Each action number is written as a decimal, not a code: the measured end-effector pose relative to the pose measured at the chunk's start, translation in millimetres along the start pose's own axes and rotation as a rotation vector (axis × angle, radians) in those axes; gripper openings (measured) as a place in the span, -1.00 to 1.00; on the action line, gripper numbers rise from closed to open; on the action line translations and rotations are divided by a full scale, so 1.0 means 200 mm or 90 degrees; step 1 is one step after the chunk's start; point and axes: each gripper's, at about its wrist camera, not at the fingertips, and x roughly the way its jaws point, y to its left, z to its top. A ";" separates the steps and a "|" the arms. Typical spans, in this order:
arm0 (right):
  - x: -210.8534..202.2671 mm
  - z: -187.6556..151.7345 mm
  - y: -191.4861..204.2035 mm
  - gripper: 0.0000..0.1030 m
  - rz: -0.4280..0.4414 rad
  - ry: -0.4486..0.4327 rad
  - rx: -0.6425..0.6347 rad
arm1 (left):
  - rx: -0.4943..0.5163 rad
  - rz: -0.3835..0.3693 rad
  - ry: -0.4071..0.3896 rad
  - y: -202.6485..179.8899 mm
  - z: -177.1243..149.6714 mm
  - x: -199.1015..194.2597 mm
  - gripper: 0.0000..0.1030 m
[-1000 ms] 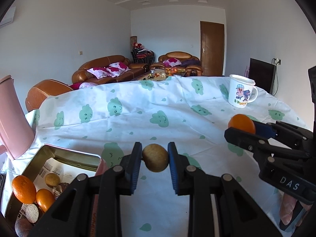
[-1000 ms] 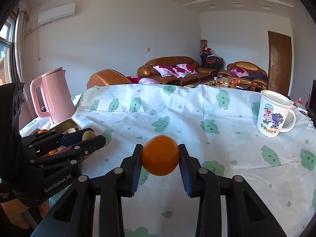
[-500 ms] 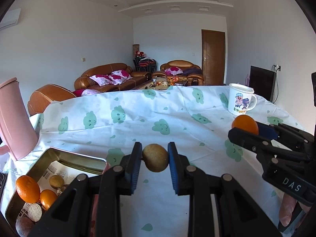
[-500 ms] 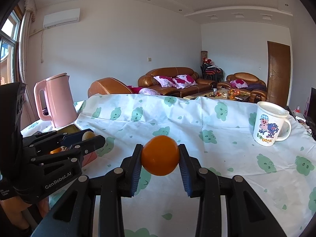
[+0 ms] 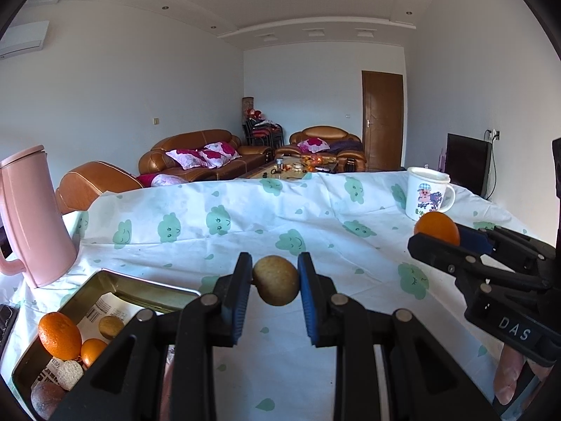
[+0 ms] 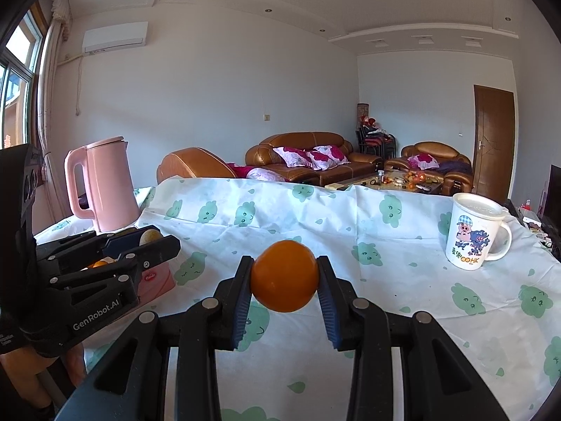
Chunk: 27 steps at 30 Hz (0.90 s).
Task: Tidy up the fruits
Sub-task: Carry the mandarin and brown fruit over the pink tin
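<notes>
Left wrist view: left gripper (image 5: pixel 275 285) at bottom centre, clamped on a small tan round fruit (image 5: pixel 276 285), blue pads touching both sides, held above the cloud-print tablecloth (image 5: pixel 245 224). Lower left of frame: open metal tin (image 5: pixel 140 289) with paper liner, holding a large orange (image 5: pixel 59 335), a smaller orange (image 5: pixel 93 349), a tan fruit (image 5: pixel 109 326), a white ball-like item and a brownish one at the near corner. Pink kettle (image 5: pixel 31 217) at left edge, just behind the tin. Right gripper (image 5: pixel 438 235) enters from right edge, gripping an orange fruit (image 5: pixel 436 228); cartoon mug (image 5: pixel 427 194) directly behind it, upper right. Right wrist view: right gripper (image 6: pixel 284 280) bottom centre, closed on the orange fruit (image 6: pixel 284 275), above the tablecloth (image 6: pixel 385 245). Left gripper (image 6: pixel 150 240) at left edge, tan fruit (image 6: pixel 150 236) between its fingers, blocking most of the tin; a pink box (image 6: pixel 156 279) shows under it. Kettle (image 6: pixel 101 186) upper left, mug (image 6: pixel 473 235) at right. Sofas beyond the table.
</notes>
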 end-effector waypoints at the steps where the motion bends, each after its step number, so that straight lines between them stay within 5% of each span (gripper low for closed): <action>1: -0.01 0.00 0.00 -0.27 0.000 -0.006 -0.002 | 0.000 0.001 -0.005 0.00 0.00 -0.01 -0.45; 17: -0.02 0.00 0.06 -0.27 0.012 -0.005 -0.012 | -0.014 -0.009 0.004 0.01 -0.03 -0.07 -0.45; 27: -0.01 0.09 0.25 -0.27 0.091 0.003 -0.011 | -0.036 -0.003 0.016 0.13 -0.07 -0.22 -0.45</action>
